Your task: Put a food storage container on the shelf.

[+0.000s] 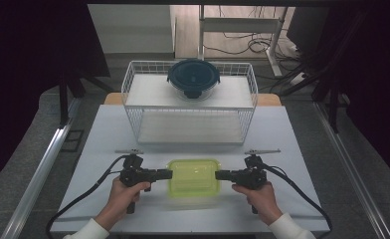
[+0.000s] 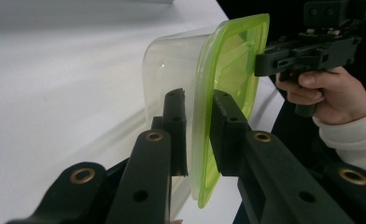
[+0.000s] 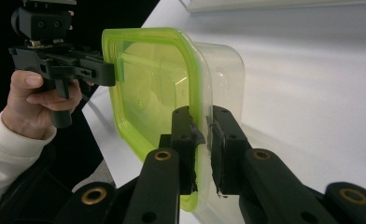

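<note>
- The left claw (image 1: 169,174) grips the left rim of the green lid (image 1: 193,175), one jaw above it and one below.
- The right claw (image 1: 218,175) grips the lid's right rim the same way.
- Between the two claws sits the clear box (image 2: 169,60) under the lid, resting on the white counter (image 1: 282,149).
- Beyond both claws stands a wire basket (image 1: 133,89) with a dark-lidded bowl (image 1: 193,78) on top.
</note>
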